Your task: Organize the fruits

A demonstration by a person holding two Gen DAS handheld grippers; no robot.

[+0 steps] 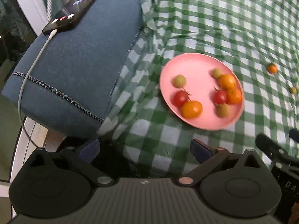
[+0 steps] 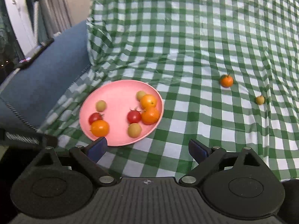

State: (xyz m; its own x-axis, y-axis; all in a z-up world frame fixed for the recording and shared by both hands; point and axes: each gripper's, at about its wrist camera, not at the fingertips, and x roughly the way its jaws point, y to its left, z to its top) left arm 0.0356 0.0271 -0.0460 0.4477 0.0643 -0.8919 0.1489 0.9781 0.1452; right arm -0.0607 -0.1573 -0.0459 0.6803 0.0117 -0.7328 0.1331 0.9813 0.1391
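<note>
Fruits lie mostly on the plate (image 2: 112, 91), which sits on the cloth (image 2: 186, 37) ahead of both grippers. Eight are on it: three oranges, two tomatoes and three small green fruits. In the right view one orange (image 2: 100, 128) touches a tomato (image 2: 95, 118) at the near left of the plate, just beyond the right gripper's (image 2: 147, 150) left finger. A second tomato (image 2: 134, 116) lies against two touching oranges (image 2: 150, 115) at the plate's far right rim. The near-left orange looks slightly oval in the left view (image 1: 192, 109), its long axis running across the frame; blur makes this uncertain. The tomato stems point away from the grippers.

Two fruits lie loose on the cloth, well apart from the plate, ahead and to the right: an orange (image 2: 226, 80) with its stem up, and a small yellow-green fruit (image 2: 260, 99) farther right.

The right gripper's jaws stand wide apart with nothing between them. The left gripper (image 1: 144, 149) is likewise spread wide and empty.

Left of the plate a blue armrest (image 1: 74, 65) carries a phone (image 1: 72, 12) with a cable (image 1: 31, 71). Nothing stands between the grippers and the loose fruits.
</note>
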